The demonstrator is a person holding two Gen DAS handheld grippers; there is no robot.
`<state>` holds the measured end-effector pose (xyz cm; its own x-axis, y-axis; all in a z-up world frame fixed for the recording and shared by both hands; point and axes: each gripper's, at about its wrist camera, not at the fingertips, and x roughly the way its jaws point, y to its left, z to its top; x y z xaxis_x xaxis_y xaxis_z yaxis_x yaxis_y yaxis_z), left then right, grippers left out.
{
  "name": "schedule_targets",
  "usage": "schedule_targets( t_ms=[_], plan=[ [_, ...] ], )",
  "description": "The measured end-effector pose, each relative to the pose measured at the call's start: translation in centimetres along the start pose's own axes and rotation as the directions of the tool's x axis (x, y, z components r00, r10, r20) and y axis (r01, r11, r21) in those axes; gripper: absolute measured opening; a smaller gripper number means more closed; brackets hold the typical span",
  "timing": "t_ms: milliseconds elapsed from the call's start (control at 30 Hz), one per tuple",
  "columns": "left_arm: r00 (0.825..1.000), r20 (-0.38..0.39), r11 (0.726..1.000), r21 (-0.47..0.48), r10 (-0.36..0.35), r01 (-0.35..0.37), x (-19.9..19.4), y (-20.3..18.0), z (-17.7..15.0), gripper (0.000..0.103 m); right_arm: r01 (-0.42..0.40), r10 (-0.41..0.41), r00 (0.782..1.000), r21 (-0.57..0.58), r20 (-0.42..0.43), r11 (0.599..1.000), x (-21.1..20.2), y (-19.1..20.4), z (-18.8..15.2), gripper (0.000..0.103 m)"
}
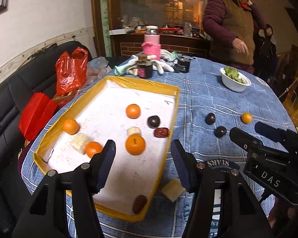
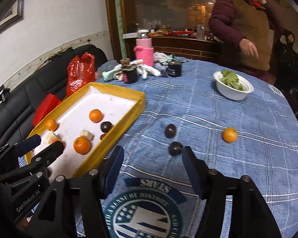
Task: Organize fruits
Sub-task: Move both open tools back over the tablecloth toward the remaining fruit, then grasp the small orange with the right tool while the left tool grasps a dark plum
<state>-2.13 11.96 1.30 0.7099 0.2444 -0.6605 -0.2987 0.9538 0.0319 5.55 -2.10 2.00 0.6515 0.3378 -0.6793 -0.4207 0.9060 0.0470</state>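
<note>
- Left gripper [image 1: 143,154]: jaws partly open, nothing between them; hovers over the near end of the yellow-rimmed tray [image 1: 169,123].
- Right gripper [image 2: 153,162]: jaws apart, empty, above the blue checked cloth [image 2: 238,158] on the bench.
- Tray contents: four oranges [image 1: 135,144], one dark plum [image 1: 153,121], two red dates [image 1: 161,132], pale fruit chunks [image 1: 134,131].
- On the cloth outside the tray: two dark plums [image 2: 175,148], one small orange [image 2: 229,135], well apart; one pale chunk [image 1: 173,189] just beside the tray's near corner.
- White bowl [image 2: 233,93] of greens at the far right.
</note>
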Motion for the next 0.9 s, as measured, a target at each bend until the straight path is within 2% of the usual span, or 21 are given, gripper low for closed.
schedule_targets(
  t_ms=[67, 133, 233, 300, 467, 600, 733, 900],
  plan=[
    [1.0, -0.006, 1.0, 0.015, -0.008, 0.008, -0.1, -0.7, -0.2, 0.057, 0.005, -0.005, 1.0, 0.01, 0.002, 1.0, -0.3, -0.5, -0.2, 0.068],
    [1.0, -0.015, 0.999, 0.033, -0.015, 0.016, -0.1, -1.4, -0.4, 0.057, 0.015, -0.015, 1.0, 0.017, 0.001, 1.0, -0.5, -1.1, -0.6, 0.075],
    [1.0, -0.019, 0.998, 0.059, -0.011, 0.012, -0.1, -2.3, -0.9, 0.065, 0.022, -0.022, 1.0, 0.024, -0.003, 0.999, -0.7, -1.7, -1.2, 0.086],
    [1.0, -0.025, 0.997, 0.07, -0.014, 0.016, -0.1, -2.7, -1.1, 0.069, 0.033, -0.032, 0.999, 0.035, -0.012, 0.999, -0.7, -2.3, -1.7, 0.089],
    [0.999, -0.034, 0.997, 0.08, -0.022, 0.024, 0.0, -3.3, -1.2, 0.071, 0.05, -0.048, 0.998, 0.065, -0.043, 0.997, -0.5, -3.9, -2.7, 0.098],
    [0.998, -0.048, 0.995, 0.094, -0.027, 0.031, 0.2, -3.7, -1.4, 0.075, 0.071, -0.067, 0.996, 0.068, -0.057, 0.995, -0.8, -4.8, -3.2, 0.1],
    [0.997, -0.068, 0.994, 0.1, -0.039, 0.046, 0.5, -4.1, -1.8, 0.075, 0.084, -0.079, 0.995, 0.089, -0.059, 0.992, -1.2, -6.0, -3.8, 0.101],
    [0.991, -0.077, 0.988, 0.099, -0.111, 0.118, 0.4, -4.0, -2.8, 0.075, 0.084, -0.077, 0.995, 0.134, -0.059, 0.987, -1.8, -8.1, -4.4, 0.101]
  ],
)
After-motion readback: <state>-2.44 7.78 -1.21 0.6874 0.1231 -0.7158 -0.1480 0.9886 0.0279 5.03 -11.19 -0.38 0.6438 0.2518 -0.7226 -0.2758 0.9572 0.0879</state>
